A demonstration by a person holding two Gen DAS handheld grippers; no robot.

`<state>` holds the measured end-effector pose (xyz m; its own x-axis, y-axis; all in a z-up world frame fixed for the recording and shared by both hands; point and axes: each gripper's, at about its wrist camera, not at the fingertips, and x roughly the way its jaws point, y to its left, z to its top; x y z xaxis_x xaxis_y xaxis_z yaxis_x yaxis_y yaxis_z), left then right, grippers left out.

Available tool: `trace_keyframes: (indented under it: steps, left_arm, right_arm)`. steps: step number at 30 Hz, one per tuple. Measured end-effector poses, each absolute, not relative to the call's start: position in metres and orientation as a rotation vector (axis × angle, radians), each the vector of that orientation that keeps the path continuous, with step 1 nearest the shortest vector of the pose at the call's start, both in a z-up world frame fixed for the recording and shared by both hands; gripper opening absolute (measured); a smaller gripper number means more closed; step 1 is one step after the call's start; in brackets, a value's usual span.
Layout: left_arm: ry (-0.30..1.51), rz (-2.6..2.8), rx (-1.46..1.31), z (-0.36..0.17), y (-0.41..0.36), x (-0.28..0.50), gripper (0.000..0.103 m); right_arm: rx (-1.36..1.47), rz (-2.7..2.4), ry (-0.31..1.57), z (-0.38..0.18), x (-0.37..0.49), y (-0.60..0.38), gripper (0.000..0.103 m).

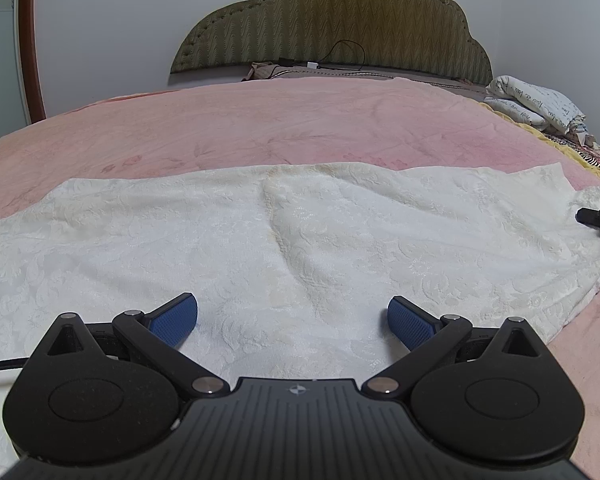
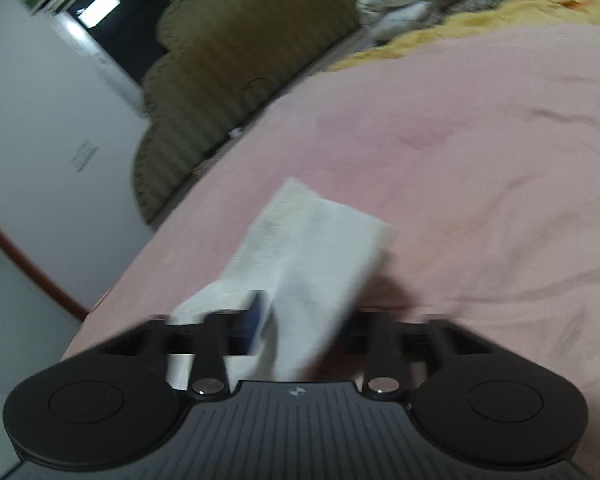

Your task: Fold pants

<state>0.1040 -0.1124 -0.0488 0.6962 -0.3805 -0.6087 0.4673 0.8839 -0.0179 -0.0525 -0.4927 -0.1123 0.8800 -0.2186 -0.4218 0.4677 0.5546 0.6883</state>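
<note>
Pants (image 1: 300, 232) lie flat on the bed (image 1: 260, 120); my right gripper (image 2: 272, 320) pinches 1 hem to carry it over, while my left gripper (image 1: 292, 320) waits spread wide, holding nothing.

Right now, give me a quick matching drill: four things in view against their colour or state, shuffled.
1. left claw
2. right claw
3. blanket
4. headboard

a. olive green
b. shut on the pants
c. open above the cloth
d. pink

Pairs: 1-c, 2-b, 3-d, 4-a
</note>
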Motion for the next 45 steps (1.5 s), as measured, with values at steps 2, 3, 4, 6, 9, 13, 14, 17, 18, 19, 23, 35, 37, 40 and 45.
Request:
trace_keyframes:
  steps: [2,3,4,6,9,13,14,17,18,19,23,35,37,40,45]
  left_arm:
    - [0.641,-0.485,0.115,-0.047,-0.109,0.104,0.102]
    - [0.638,-0.497,0.08,-0.046,-0.104,0.105,0.1]
    - [0.636,-0.51,0.035,-0.045,-0.098,0.106,0.099]
    - [0.647,-0.539,-0.088,-0.042,-0.082,0.111,0.099]
    - [0.74,-0.624,-0.351,-0.036,-0.064,0.128,0.101]
    - [0.849,-0.805,-0.714,-0.031,-0.062,0.155,0.103]
    - [0.875,-0.853,-0.778,-0.031,-0.067,0.16,0.103]
    - [0.979,-0.972,-0.914,-0.036,-0.097,0.172,0.103]
    - [1.014,-0.991,-0.94,-0.04,-0.108,0.174,0.103]
    - [1.043,-0.999,-0.958,-0.043,-0.117,0.176,0.103]
    - [1.104,-0.977,-0.986,-0.052,-0.14,0.187,0.103]
    - [0.813,-0.755,-0.353,0.012,-0.101,0.183,0.007]
    - [0.731,-0.702,-0.22,0.025,-0.093,0.174,0.007]
    - [0.676,-0.63,-0.095,0.032,-0.075,0.167,0.008]
    - [0.763,-0.517,0.012,0.006,-0.052,0.184,0.026]
  right_arm:
    - [0.897,-0.4,0.293,-0.113,-0.057,-0.494,0.014]
    - [0.871,-0.402,0.291,-0.11,-0.057,-0.492,0.014]
    - [0.826,-0.408,0.289,-0.105,-0.056,-0.487,0.013]
    - [0.702,-0.415,0.287,-0.09,-0.051,-0.474,0.013]
    - [0.429,-0.41,0.286,-0.058,-0.038,-0.439,0.012]
    - [0.03,-0.341,0.284,-0.03,-0.018,-0.367,0.012]
    - [-0.043,-0.319,0.284,-0.028,-0.015,-0.351,0.012]
    - [-0.179,-0.243,0.286,-0.031,-0.007,-0.311,0.011]
    - [-0.204,-0.219,0.29,-0.033,-0.005,-0.301,0.011]
    - [-0.227,-0.197,0.294,-0.036,-0.004,-0.293,0.011]
    - [-0.28,-0.118,0.308,-0.043,-0.002,-0.266,0.011]
    - [-0.409,0.051,0.356,-0.058,0.017,-0.202,0.012]
    - [-0.412,0.095,0.342,-0.056,0.023,-0.189,0.012]
    - [-0.428,0.168,0.322,-0.054,0.036,-0.167,0.012]
    - [-0.458,0.27,0.359,-0.065,0.069,-0.136,0.012]
